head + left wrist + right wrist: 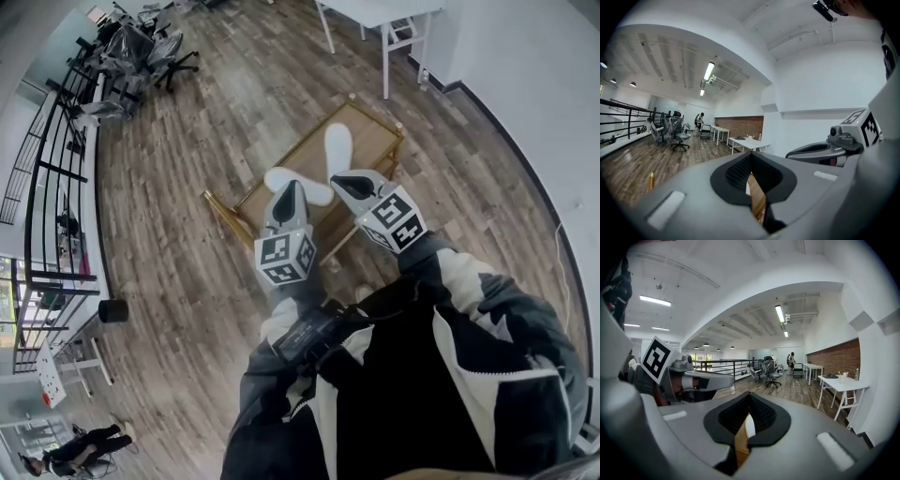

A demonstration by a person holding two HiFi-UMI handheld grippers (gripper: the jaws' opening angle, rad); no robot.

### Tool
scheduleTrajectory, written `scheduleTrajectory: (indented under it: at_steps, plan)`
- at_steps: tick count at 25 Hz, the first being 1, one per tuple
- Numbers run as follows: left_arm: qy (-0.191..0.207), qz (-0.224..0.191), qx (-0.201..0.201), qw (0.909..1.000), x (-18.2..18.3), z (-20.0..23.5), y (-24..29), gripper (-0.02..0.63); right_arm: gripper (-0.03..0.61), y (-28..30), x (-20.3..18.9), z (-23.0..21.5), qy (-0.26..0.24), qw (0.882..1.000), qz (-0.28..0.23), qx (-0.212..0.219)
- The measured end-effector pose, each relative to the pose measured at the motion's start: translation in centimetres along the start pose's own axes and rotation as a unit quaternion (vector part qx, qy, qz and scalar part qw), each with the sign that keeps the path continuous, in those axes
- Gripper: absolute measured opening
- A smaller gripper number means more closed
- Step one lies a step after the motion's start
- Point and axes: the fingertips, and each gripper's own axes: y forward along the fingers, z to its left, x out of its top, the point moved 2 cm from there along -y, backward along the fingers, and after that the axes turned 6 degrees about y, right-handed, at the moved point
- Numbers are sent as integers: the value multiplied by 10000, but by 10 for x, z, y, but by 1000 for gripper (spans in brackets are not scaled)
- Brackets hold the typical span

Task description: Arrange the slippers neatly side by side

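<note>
Grey left gripper (291,186), right gripper (337,178); black-and-white jacket (441,375)

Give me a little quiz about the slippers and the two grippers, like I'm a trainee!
1. True or false: the two white slippers lie neatly side by side.
2. Where are the slippers? A: on the floor. B: on the wooden table. C: on the white desk.
3. Fill in: the left gripper and the right gripper are both ____ (open or shut), holding nothing.
Key: 1 false, they lie at an angle to each other; 2 B; 3 shut.
</note>
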Motion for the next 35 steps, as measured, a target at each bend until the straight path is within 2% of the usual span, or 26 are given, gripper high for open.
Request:
scheduleTrajectory:
  at_steps: [6,11,18,22,27,35]
  plan:
    - [-70,-74,263,9996,3,21,16,9,6,26,11,-16,-108,9997,35,233]
    - [-135,-121,771,9969,6,38,34,9,6,54,22,-38,-246,9974,65,673]
    - [-322,-136,1969,9798,6,70,56,9,6,102,43,-81,-527,9860,127,1576]
    - [-389,-132,2428,9692,6,65,76,9,6,113,44,-102,-629,9763,207,2059]
    - [-345,-39,2707,9620,11,59,89,9,5,122,47,-108,-671,9667,283,2453]
    - [-176,60,2735,9617,23,78,94,9,5,142,56,-114,-556,9677,259,2447]
